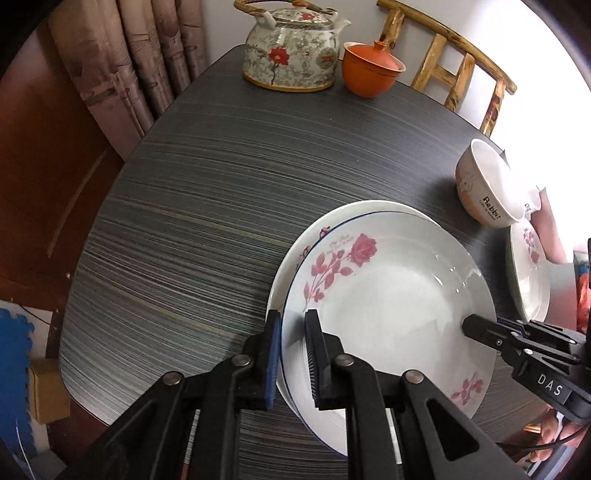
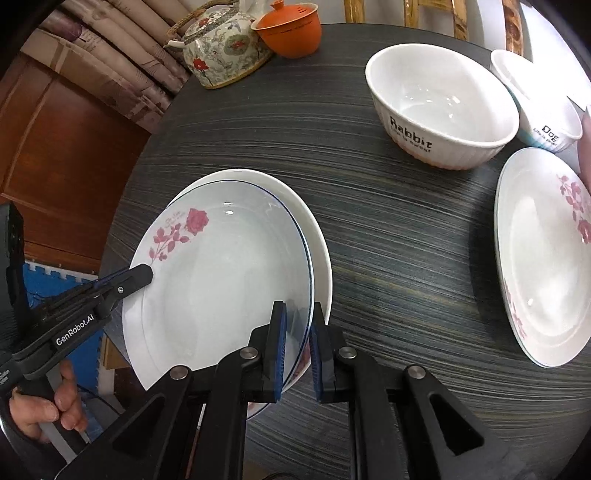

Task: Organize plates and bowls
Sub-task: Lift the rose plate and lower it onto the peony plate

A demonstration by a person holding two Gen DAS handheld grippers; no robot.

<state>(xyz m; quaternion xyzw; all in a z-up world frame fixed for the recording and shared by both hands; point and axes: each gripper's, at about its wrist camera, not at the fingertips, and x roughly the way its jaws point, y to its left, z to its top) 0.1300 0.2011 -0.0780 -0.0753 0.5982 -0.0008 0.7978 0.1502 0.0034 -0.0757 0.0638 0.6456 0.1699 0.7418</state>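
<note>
A white rose-pattern plate with a blue rim line [image 1: 391, 295] [image 2: 225, 284] lies on top of a plain white plate [image 1: 354, 208] [image 2: 317, 236] on the dark table. My left gripper [image 1: 293, 354] is shut on the rose plate's left rim; it also shows in the right wrist view [image 2: 142, 275]. My right gripper [image 2: 298, 347] is shut on the rose plate's right rim, and shows in the left wrist view [image 1: 476, 328]. Another rose plate [image 2: 546, 258] [image 1: 528, 269] lies to the right. A white "Rabbit" bowl [image 2: 443, 107] [image 1: 487, 184] and a "Dog" bowl [image 2: 535, 99] stand behind it.
A floral teapot [image 1: 291, 51] [image 2: 225, 48] and an orange lidded cup [image 1: 369, 70] [image 2: 291, 29] stand at the table's [image 1: 207, 206] far edge. A wooden chair [image 1: 454, 55] is behind the table. Curtains [image 1: 129, 62] and a wooden door hang at the left.
</note>
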